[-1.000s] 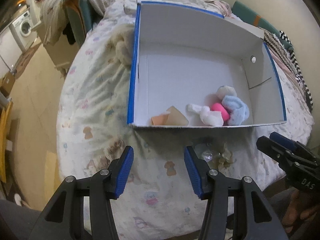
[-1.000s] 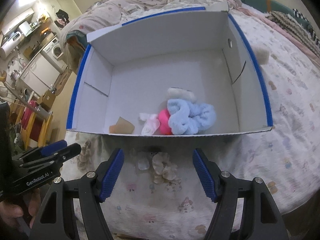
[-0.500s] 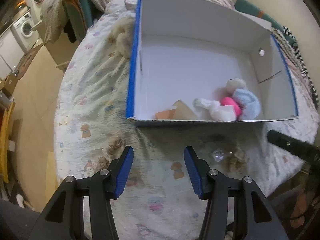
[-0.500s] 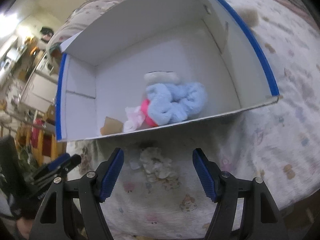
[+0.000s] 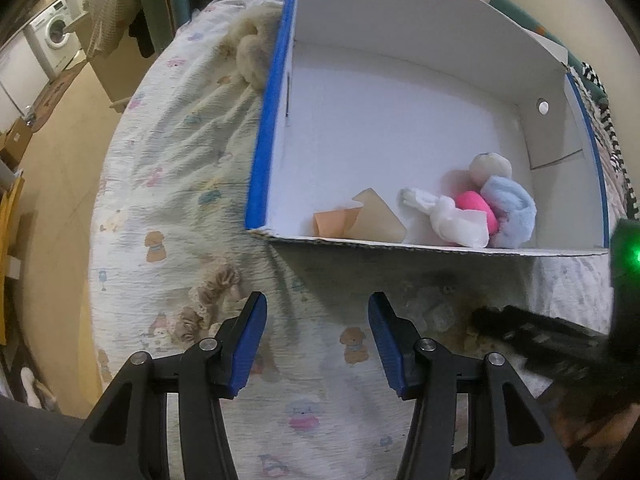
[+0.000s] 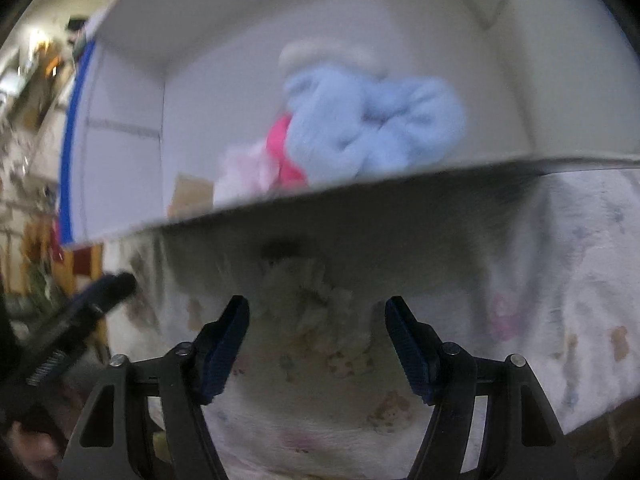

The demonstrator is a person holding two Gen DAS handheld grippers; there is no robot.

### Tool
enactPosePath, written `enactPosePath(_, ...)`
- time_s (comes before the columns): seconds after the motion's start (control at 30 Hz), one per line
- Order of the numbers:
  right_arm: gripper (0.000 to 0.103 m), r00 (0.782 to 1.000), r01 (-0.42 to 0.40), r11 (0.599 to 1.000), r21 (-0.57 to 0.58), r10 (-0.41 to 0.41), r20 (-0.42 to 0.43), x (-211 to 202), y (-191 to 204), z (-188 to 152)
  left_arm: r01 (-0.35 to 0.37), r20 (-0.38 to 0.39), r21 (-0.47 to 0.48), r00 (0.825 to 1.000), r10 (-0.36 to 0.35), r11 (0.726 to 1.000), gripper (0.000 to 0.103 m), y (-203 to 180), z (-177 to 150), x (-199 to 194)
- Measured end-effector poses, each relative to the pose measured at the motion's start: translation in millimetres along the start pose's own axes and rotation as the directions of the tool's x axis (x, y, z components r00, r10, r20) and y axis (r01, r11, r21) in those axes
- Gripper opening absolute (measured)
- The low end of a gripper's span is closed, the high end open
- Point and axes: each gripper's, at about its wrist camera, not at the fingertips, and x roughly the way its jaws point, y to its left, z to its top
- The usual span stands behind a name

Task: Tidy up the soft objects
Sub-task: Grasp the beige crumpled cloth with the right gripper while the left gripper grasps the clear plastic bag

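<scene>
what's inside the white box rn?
Inside the white box, near its front wall: a light blue fluffy piece, a pink item, a white cloth, a cream ball, tan sheets. Anything beneath the pile is hidden.

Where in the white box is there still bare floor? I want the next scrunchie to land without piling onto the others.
The box floor is bare from the blue-edged side wall across to the back wall. The crowded part is the near wall: tan cloth, white cloth, pink piece, blue scrunchie, cream ball.
</scene>
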Motion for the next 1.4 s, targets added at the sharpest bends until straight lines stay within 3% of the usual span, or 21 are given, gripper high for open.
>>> enactPosePath(0.03,0.065,1.0,0.011,1.0,-0.018,-0.011,-0.004,3,3,-1,0.003,-0.002,0.003,1.0,-0.003,1.0,0.049,-1,0,1)
enactPosePath(0.07,0.038,1.0,0.019,0.999,-0.035,-0.019,-0.003,4,6,-3,0.005,-0.002,0.005,1.0,-0.005,1.0,0.049,-2,0,1)
enactPosePath(0.1,0.03,1.0,0.027,0.998,-0.049,-0.027,-0.001,3,7,-3,0.008,-0.004,0.007,1.0,-0.008,1.0,0.049,-4,0,2)
enactPosePath(0.13,0.029,0.999,0.031,0.998,-0.054,-0.03,0.009,1,9,-4,0.011,-0.006,0.009,1.0,-0.011,1.0,0.049,-5,0,2)
enactPosePath(0.2,0.018,0.999,0.016,0.999,-0.051,-0.015,0.032,-9,7,-6,0.016,-0.011,0.007,1.0,-0.016,1.0,0.049,-7,0,4)
enactPosePath(0.37,0.018,0.995,0.01,1.0,-0.008,-0.009,0.095,-37,-5,-17,0.051,-0.032,0.002,0.998,-0.051,0.999,0.049,-20,2,13)
enactPosePath(0.5,0.018,0.991,0.013,0.999,0.047,-0.019,0.133,-54,-18,-20,0.087,-0.061,0.043,0.995,-0.085,0.995,0.064,-48,3,28)
enactPosePath(0.67,0.018,0.99,0.024,0.997,0.068,-0.033,0.134,-60,-28,-23,0.145,-0.155,0.111,0.98,-0.127,0.983,0.063,-87,0,61)
enactPosePath(0.8,0.018,0.99,0.033,0.997,0.068,-0.042,0.135,-57,-25,-22,0.118,-0.182,0.129,0.979,-0.093,0.985,0.063,-95,-1,80)
enactPosePath(0.87,0.018,0.991,0.045,0.997,0.059,-0.052,0.121,-54,-23,-22,0.11,-0.161,0.178,0.984,-0.081,0.978,0.056,-98,-4,83)
enactPosePath(0.9,0.018,0.992,0.057,0.997,0.052,-0.062,0.114,-51,-21,-21,0.103,-0.154,0.212,0.986,-0.071,0.972,0.044,-101,-4,84)
enactPosePath(0.93,0.018,0.991,0.065,0.997,0.047,-0.07,0.11,-46,-17,-18,0.081,-0.152,0.241,0.987,-0.044,0.967,0.038,-102,-3,84)
enactPosePath(1.03,0.018,0.99,0.067,0.997,0.04,-0.071,0.121,-45,-12,-14,0.079,-0.166,0.227,0.985,-0.041,0.971,0.025,-97,1,85)
enactPosePath(1.17,0.018,0.99,0.054,0.998,0.042,-0.059,0.131,-45,-7,-18,0.097,-0.178,0.189,0.982,-0.063,0.977,0.022,-85,2,81)
enactPosePath(1.4,0.018,0.987,0.05,0.999,0.005,-0.05,0.155,-43,3,-15,0.052,-0.133,0.181,0.991,-0.028,0.982,0.022,-67,-10,57)
